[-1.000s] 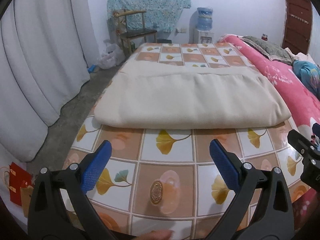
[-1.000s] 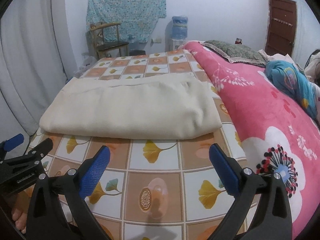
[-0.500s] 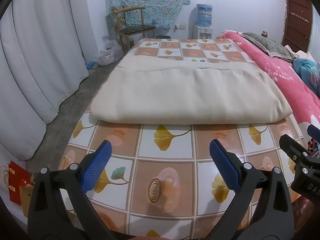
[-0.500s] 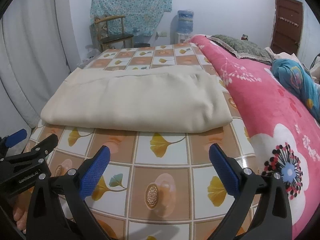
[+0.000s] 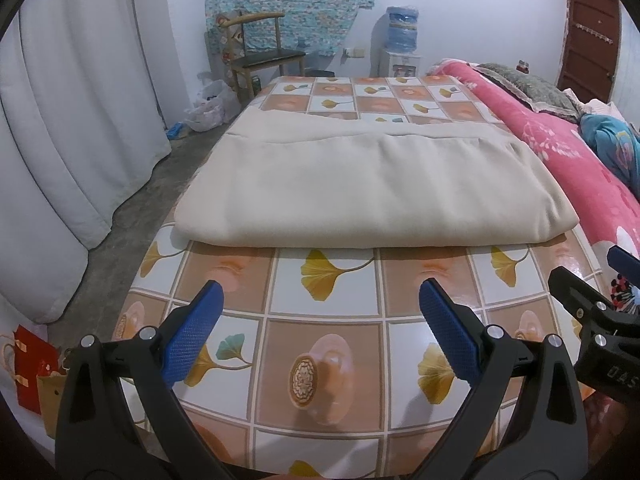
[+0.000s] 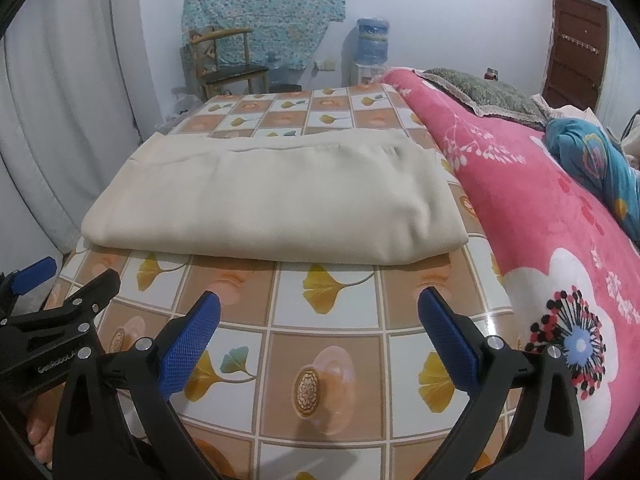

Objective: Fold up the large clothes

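Each hand-held black plastic left gripper [image 5: 318, 306] and black plastic right gripper [image 6: 319, 314] has jaws faced with blue, dimpled rubber pads [image 5: 192, 332], silver screws [image 5: 147, 333] at the pivots, and white lettering [image 6: 56, 364] on the body.

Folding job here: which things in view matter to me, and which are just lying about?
Job:
cream cloth, folded flat on the tiled table
left tool, open
right tool, open

Lying about:
pink blanket
wooden chair
water dispenser
red bag
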